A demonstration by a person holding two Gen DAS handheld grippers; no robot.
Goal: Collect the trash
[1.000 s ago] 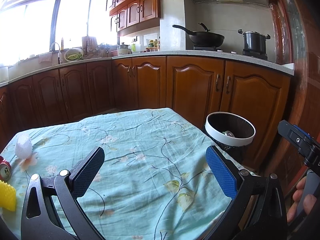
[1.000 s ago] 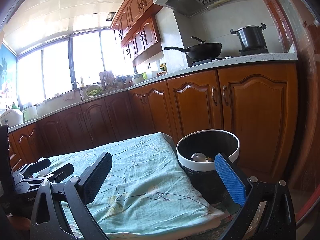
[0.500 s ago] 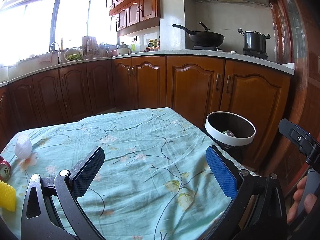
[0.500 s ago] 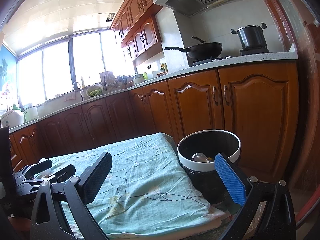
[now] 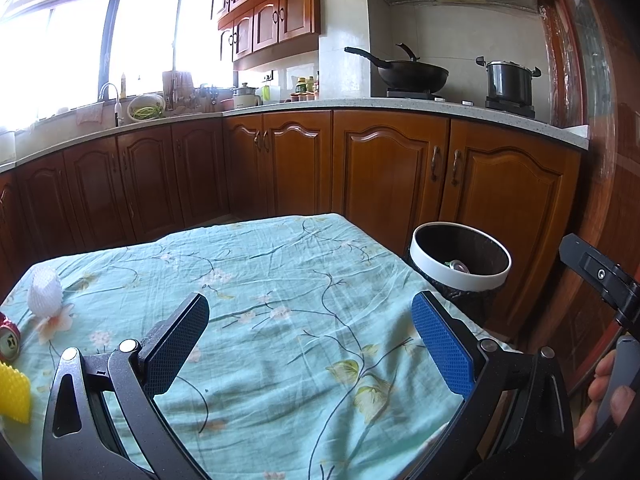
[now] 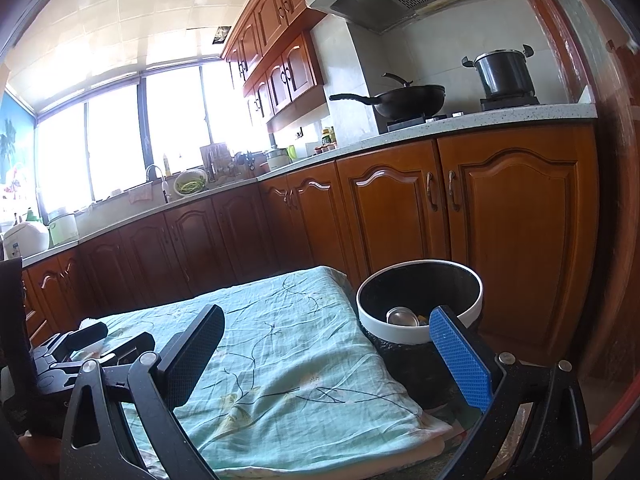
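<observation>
A round trash bin with a white rim (image 5: 460, 276) stands on the floor off the table's right edge; a can lies inside it. It also shows in the right wrist view (image 6: 416, 334). On the table's left side lie a white foam net (image 5: 44, 291), a red can (image 5: 8, 340) and a yellow spiky piece (image 5: 14, 392). My left gripper (image 5: 310, 344) is open and empty above the tablecloth. My right gripper (image 6: 326, 356) is open and empty, near the bin at the table's right end.
The table wears a light green flowered cloth (image 5: 280, 280). Wooden kitchen cabinets (image 5: 392, 172) run behind the table and bin. A wok (image 5: 412, 72) and a pot (image 5: 508, 80) sit on the stove. The left gripper shows at the left of the right wrist view (image 6: 80, 352).
Almost nothing has changed. The right wrist view has shifted very slightly; both grippers stay open and empty.
</observation>
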